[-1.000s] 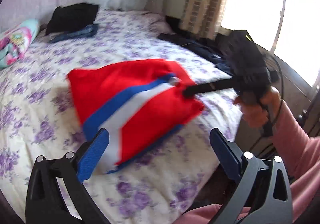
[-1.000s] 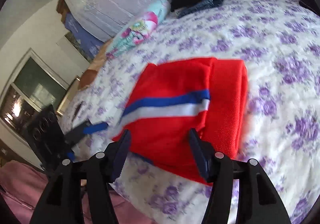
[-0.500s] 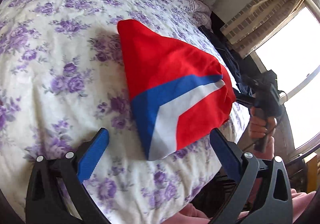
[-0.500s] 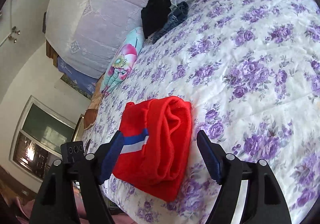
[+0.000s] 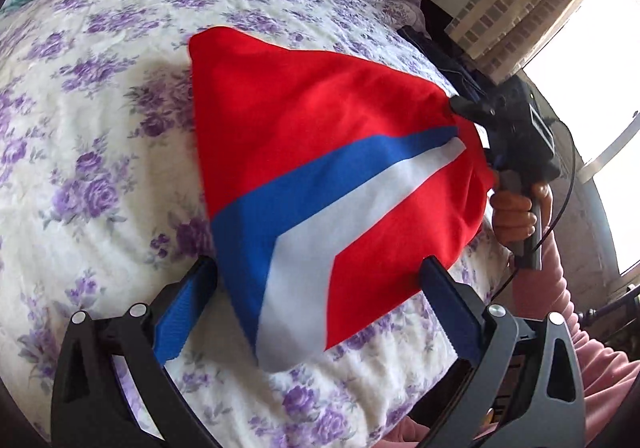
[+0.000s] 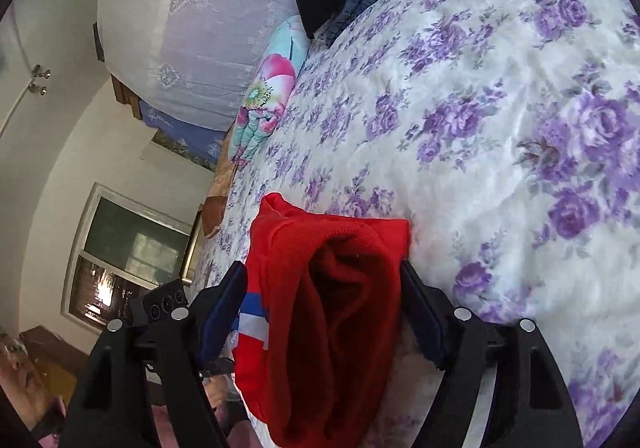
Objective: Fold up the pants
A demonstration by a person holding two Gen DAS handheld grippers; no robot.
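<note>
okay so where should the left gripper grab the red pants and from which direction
Probably the near folded corner of the red pants, where the blue and white stripes bend. It lies between the open fingers of the left gripper, so come straight forward, low along the bedspread. The right gripper is at the far end, jaws around the thick fold, so that end looks covered.

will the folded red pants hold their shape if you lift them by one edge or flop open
Likely floppy: the red pants drape in soft rolls where they sit between the right gripper's open fingers. The thick, fleecy-looking layers probably grip rather than slide on the bedspread. Lifted by one edge, the fold may well sag open.
</note>
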